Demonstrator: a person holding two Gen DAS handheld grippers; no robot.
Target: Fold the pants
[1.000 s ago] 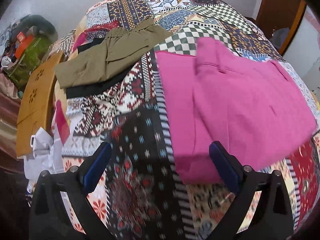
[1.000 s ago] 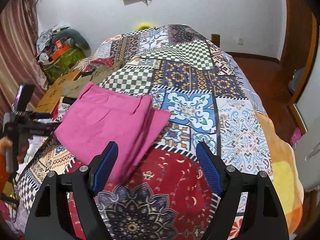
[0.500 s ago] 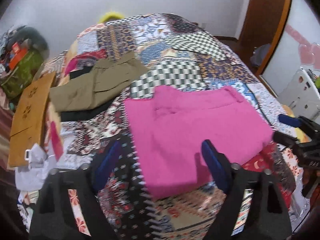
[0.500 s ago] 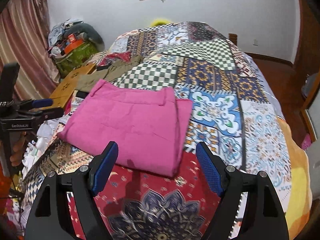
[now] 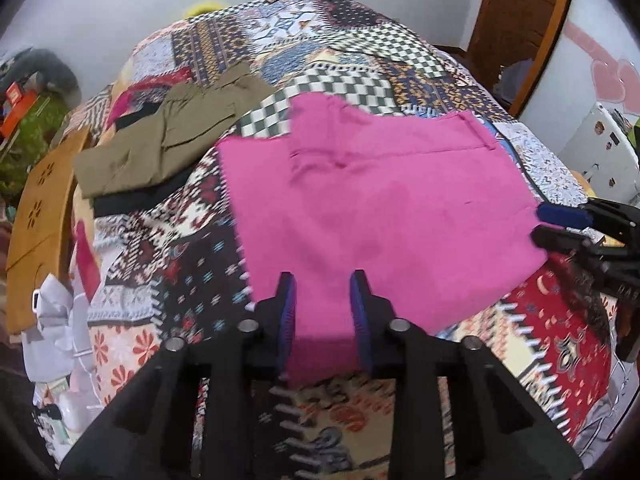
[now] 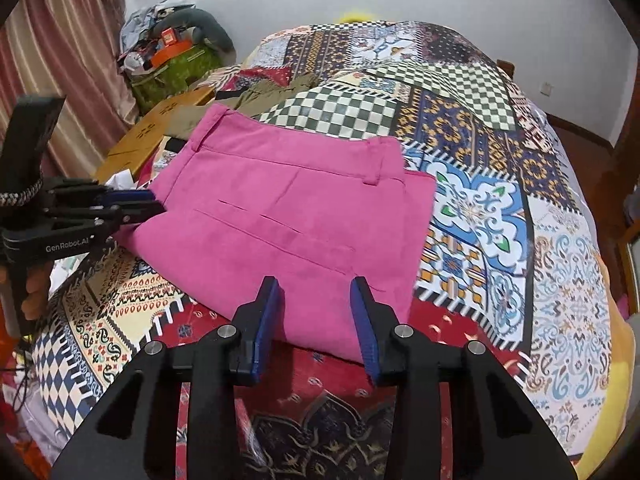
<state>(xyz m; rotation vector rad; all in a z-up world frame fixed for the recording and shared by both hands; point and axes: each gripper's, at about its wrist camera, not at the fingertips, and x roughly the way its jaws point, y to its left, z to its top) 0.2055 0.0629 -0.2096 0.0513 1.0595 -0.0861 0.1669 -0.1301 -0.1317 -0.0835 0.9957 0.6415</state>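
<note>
A patchwork bedspread [image 6: 472, 184] covers the bed, and the folded pink pants [image 6: 288, 220] lie on it straight ahead of both tongs. Olive pants [image 5: 160, 148] lie beyond and left of the left tongs [image 5: 322, 312]. Left tongs and right tongs [image 6: 314, 312] each stand partly parted, straddling the pants' near edge without pinching it.

**Even indoor light, fisheye warp, slight blur**

Soft, diffuse room light falls evenly on both views, without glare or hard shadows. Strong barrel distortion bends the edges, and the corners vignette to black. The left wrist view is slightly smeared; the right wrist view is sharper.
</note>
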